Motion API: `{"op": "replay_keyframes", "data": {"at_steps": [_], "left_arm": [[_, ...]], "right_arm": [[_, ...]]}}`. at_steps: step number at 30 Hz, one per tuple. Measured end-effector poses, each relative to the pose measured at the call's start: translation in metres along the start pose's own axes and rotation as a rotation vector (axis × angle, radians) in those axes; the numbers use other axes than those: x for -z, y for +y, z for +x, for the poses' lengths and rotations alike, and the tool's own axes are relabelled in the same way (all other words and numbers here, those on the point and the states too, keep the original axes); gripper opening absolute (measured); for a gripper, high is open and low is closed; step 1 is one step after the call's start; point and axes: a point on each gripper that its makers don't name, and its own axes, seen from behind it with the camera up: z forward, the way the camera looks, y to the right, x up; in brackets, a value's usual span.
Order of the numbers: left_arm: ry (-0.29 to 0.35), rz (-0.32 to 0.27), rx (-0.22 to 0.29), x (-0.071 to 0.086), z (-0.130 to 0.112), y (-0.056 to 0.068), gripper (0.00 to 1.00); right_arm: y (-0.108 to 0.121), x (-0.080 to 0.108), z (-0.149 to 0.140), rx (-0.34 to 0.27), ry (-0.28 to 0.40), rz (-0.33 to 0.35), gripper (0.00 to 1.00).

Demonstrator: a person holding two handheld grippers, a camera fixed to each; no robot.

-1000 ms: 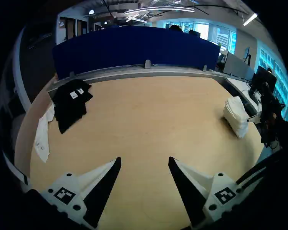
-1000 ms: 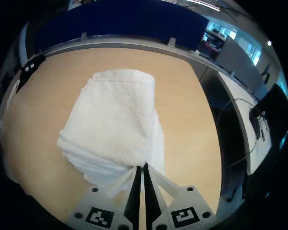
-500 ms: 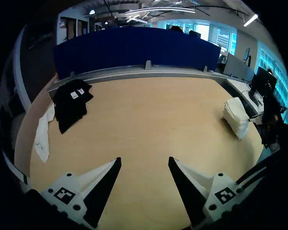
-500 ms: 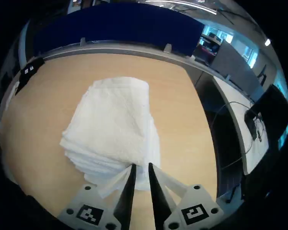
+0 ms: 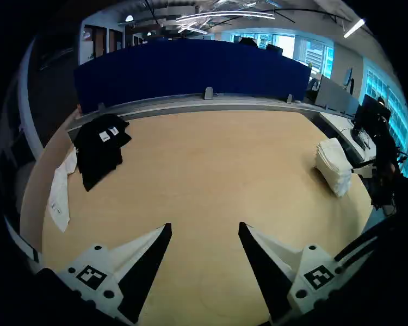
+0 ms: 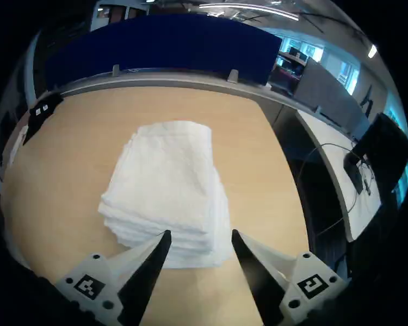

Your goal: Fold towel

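A stack of folded white towels [image 6: 168, 187] lies on the wooden table [image 6: 68, 163], just beyond my right gripper [image 6: 199, 239]. That gripper is open, its fingertips at the near edge of the stack and holding nothing. In the left gripper view the same stack [image 5: 333, 164] sits at the table's far right edge. My left gripper [image 5: 204, 232] hovers open over bare tabletop [image 5: 215, 163], well away from the towels.
A black garment [image 5: 99, 145] and a white cloth [image 5: 60, 190] lie at the table's left side. A blue partition [image 5: 193, 68] runs along the back edge. Right of the table stand another desk [image 6: 334, 163] with cables and a dark monitor [image 5: 374, 117].
My right gripper went from shut on the near towel edge to open and drew back a little, leaving the stack lying flat. The left gripper stayed still.
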Motion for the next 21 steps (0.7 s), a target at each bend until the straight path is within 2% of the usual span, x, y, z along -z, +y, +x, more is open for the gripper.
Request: {"op": "replay_keyframes", "data": {"at_steps": [14,21], "left_arm": [[0.021,-0.004,0.005,0.004,0.002,-0.005,0.91],[0.040,-0.007,0.010,0.005,0.007,-0.009,0.91]], "right_arm": [[-0.017,0.011,0.020,0.007,0.061,-0.001,0.89],[-0.033,0.024,0.052,-0.018,0.173,-0.002,0.89]]}}
